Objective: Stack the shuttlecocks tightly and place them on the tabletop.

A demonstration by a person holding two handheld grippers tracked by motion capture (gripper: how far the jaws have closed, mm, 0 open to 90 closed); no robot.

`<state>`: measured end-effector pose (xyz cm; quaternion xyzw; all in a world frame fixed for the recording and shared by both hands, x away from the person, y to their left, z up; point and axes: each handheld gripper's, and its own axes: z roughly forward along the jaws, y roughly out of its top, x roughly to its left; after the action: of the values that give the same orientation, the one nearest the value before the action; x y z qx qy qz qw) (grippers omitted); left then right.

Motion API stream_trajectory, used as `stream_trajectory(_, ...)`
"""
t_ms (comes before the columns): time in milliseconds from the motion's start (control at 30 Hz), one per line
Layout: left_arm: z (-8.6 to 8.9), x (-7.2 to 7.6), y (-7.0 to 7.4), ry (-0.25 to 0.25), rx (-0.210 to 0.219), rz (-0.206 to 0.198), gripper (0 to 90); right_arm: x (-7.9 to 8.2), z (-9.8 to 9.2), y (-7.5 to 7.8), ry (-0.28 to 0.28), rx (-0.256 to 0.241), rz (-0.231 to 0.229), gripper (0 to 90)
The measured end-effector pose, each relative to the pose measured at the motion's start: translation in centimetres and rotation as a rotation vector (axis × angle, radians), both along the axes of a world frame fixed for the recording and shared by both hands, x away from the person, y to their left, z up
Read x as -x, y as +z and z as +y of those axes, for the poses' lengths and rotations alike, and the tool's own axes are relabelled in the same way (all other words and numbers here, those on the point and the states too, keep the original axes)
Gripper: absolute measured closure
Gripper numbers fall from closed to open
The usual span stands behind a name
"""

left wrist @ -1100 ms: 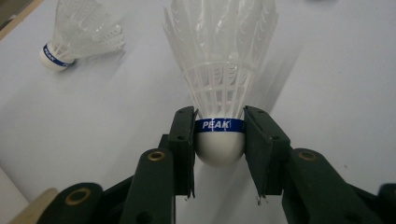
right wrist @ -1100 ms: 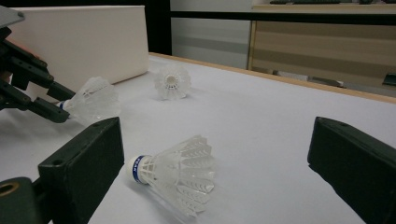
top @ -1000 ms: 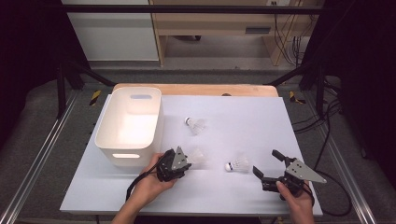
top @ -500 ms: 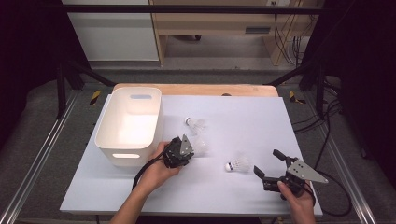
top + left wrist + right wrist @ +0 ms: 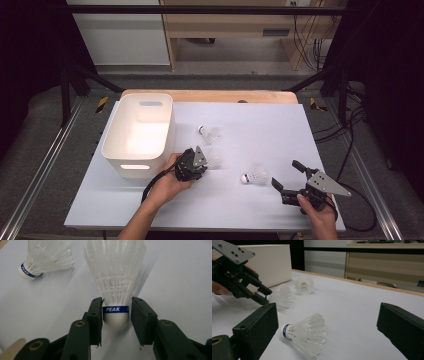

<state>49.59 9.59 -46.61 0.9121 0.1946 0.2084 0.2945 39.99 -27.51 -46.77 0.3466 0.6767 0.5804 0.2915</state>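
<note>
Three white shuttlecocks with blue bands lie on the white table. My left gripper [image 5: 201, 161] is shut on the cork of the middle shuttlecock [image 5: 215, 159]. The left gripper view shows the gripper [image 5: 116, 315] with its jaws pressed to either side of that shuttlecock [image 5: 116, 277] at its blue band. A second shuttlecock [image 5: 210, 134] [image 5: 46, 258] lies farther away. My right gripper [image 5: 285, 173] [image 5: 327, 322] rests open at the front right. The third shuttlecock [image 5: 255, 176] [image 5: 307, 333] lies on its side just ahead of its jaws, with the cork towards the left jaw.
A white plastic bin [image 5: 112, 142] stands at the table's left, right beside the left hand, and appears in the right gripper view as well [image 5: 272, 262]. A wooden edge [image 5: 210, 95] runs along the table's far side. Cables trail off to the right.
The left hand has carried its gripper forward and to the right, up to the middle shuttlecock, and the jaws now hold its cork. The right gripper has stayed in place.
</note>
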Motion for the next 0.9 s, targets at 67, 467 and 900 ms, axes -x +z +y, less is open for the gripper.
stream_trajectory(67,-0.07,0.06,0.0,0.0,0.002,0.002,59.3,-0.04,0.05,-0.03,0.003,0.0,-0.002,4.1)
stream_trajectory(467,-0.35,0.16,0.17,0.018,0.043,0.003,49.1,-0.04,0.12,-0.04,0.006,0.0,0.0,4.1)
stream_trajectory(900,-0.59,0.71,0.47,0.095,0.173,0.015,14.1,-0.04,0.12,-0.05,0.006,0.0,0.002,4.0)
